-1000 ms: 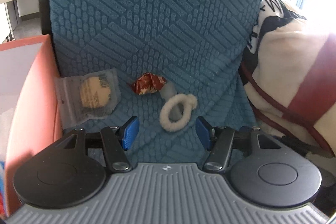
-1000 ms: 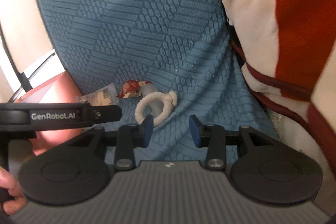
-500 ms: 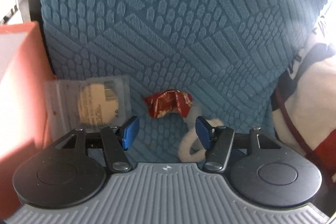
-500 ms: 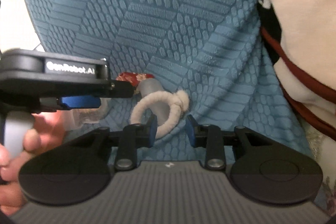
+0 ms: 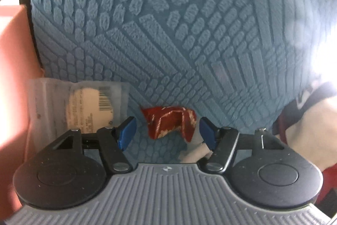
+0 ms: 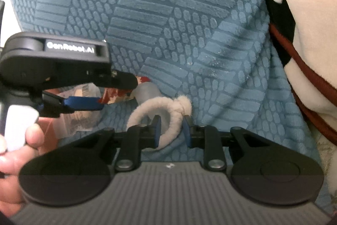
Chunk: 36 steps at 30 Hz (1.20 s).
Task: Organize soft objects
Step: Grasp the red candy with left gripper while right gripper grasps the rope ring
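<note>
Both hands had pushed closer across the teal textured cushion cover [image 6: 168, 14]; the left tongs [image 5: 166, 132], unclenched and widening, now framed the crumpled red wrapper [image 5: 170, 123]; the right tongs [image 6: 171, 131] were closing around the light, squashy white fluffy hair tie [image 6: 166, 117], not yet pinching its strand.

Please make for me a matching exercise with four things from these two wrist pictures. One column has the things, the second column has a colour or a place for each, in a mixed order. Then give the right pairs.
Things:
1. fluffy hair tie
2. crumpled wrapper
3. clear packet
4. textured cover

Colour or place:
A. teal blue, lies under all the small things
B. red with pale marks, between the opening jaws of the left gripper
C. beside the orange box, left of the wrapper
D. cream white, between the closing jaws of the right gripper

Pairs: 1-D, 2-B, 3-C, 4-A
</note>
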Tool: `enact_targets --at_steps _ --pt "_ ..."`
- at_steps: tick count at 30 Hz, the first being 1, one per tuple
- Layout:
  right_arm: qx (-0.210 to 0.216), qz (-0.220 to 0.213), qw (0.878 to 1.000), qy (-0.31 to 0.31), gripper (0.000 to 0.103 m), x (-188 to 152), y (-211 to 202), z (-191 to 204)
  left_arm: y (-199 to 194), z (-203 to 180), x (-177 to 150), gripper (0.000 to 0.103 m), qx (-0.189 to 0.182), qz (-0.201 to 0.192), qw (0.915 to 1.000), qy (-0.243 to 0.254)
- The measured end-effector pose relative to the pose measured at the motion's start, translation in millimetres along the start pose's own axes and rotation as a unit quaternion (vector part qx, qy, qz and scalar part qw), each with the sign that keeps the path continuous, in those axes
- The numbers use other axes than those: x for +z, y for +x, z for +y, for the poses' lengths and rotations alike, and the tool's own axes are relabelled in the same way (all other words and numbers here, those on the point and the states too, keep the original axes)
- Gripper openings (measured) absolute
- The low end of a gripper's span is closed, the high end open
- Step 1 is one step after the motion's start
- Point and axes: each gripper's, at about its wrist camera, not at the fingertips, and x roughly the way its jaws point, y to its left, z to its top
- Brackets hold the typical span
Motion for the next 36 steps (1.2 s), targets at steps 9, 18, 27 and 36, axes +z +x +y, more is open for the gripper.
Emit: enact_targets --at_steps 9,18,27,36 --pt "0.020 0.016 0.999 0.024 0.026 2.9 6.6 -9.4 11.1 16.0 15.3 0.068 -0.007 0.003 1.0000 -0.002" --pt "0.016 0.018 1.000 0.008 0.012 5.4 6.3 -5.7 13.7 35.1 16.5 0.046 -0.016 0.017 0.9996 -0.014" --pt "-0.001 0.001 1.000 0.013 0.011 2.3 -13.5 -6.8 -21.0 28.0 12.7 0.044 0.001 -0.008 0.9990 0.044" --pt "-0.015 -0.007 0.999 0.030 0.011 1.6 -44.1 -19.5 -40.6 8.2 -4.4 0.044 0.000 -0.022 0.9961 0.086"
